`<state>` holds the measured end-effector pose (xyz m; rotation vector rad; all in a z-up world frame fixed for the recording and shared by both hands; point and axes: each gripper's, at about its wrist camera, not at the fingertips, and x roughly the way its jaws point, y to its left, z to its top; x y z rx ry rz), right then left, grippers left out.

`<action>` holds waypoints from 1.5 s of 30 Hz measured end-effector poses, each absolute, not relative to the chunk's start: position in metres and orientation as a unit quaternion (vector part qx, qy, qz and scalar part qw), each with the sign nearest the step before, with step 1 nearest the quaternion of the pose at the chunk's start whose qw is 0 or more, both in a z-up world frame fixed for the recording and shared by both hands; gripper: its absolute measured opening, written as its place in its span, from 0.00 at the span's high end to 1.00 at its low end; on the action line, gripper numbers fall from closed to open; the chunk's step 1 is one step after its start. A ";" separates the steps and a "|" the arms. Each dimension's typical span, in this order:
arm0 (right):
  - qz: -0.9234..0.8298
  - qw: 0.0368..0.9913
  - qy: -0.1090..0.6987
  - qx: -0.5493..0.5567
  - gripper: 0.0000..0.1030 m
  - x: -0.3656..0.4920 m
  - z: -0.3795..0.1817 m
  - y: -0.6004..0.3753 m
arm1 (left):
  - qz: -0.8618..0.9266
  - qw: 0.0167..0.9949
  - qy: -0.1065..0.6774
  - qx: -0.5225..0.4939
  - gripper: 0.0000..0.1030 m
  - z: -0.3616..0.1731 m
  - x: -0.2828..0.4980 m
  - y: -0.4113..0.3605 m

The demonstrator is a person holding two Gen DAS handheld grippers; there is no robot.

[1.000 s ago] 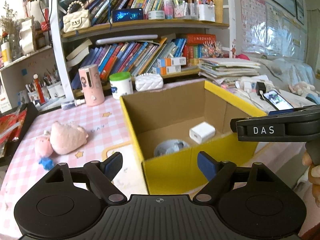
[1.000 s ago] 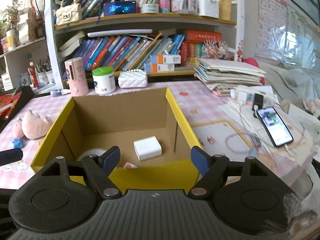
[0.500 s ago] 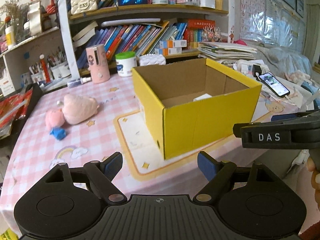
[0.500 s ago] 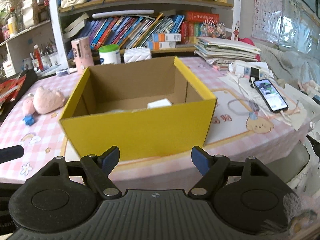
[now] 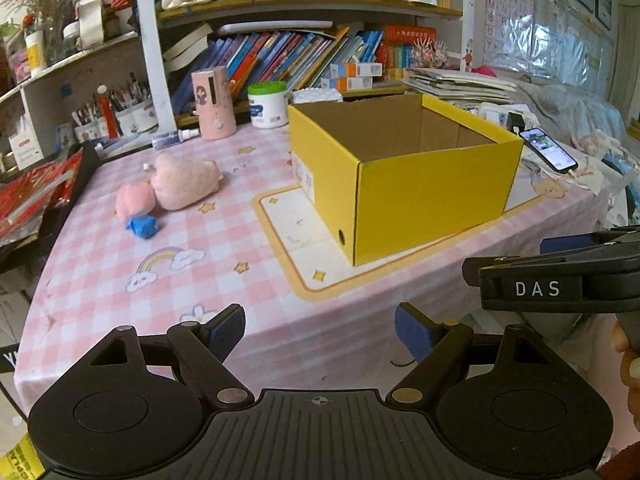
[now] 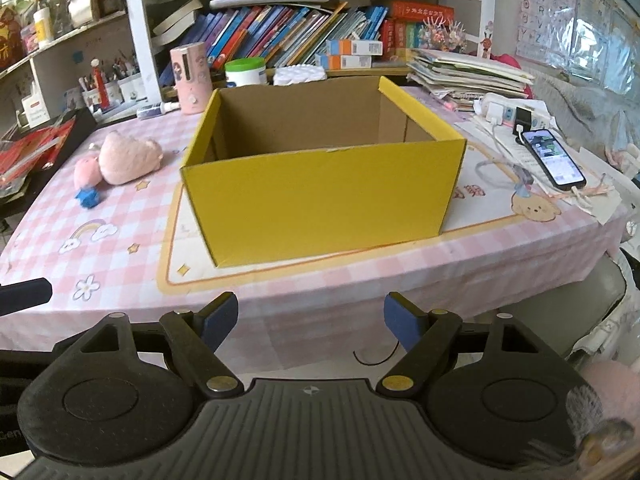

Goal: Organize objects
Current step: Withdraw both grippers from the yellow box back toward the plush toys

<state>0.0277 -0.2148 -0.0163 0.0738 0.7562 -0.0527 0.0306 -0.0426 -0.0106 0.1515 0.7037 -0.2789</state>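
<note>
L gripper [image 5: 320,330]: jaws wide apart, nothing btwn the blue pads, angled down.
R gripper [image 6: 310,322]: jaws apart, empty, angled down; also seen from L wrist view at right edge, side-on, black body w/ "DAS" lettering.
R hand [image 5: 630,368]: only fingertips visible at right edge of L view, wrapped on R gripper's handle.
L vs R: side by side, not touching.
</note>
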 end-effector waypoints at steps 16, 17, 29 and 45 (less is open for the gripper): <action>0.019 0.926 0.377 0.022 0.22 0.015 -0.020 -0.166 | -0.092 0.931 0.349 0.060 0.18 -0.012 0.005 0.006; 0.023 0.926 0.377 0.020 0.22 0.015 -0.020 -0.162 | -0.087 0.931 0.348 0.059 0.18 -0.011 0.003 0.010; 0.069 0.925 0.374 -0.001 0.21 0.019 -0.017 -0.118 | -0.046 0.937 0.344 0.045 0.18 -0.008 -0.005 0.047; 0.100 0.925 0.365 -0.018 0.21 0.023 -0.013 -0.076 | -0.016 0.941 0.336 0.033 0.18 -0.004 -0.009 0.084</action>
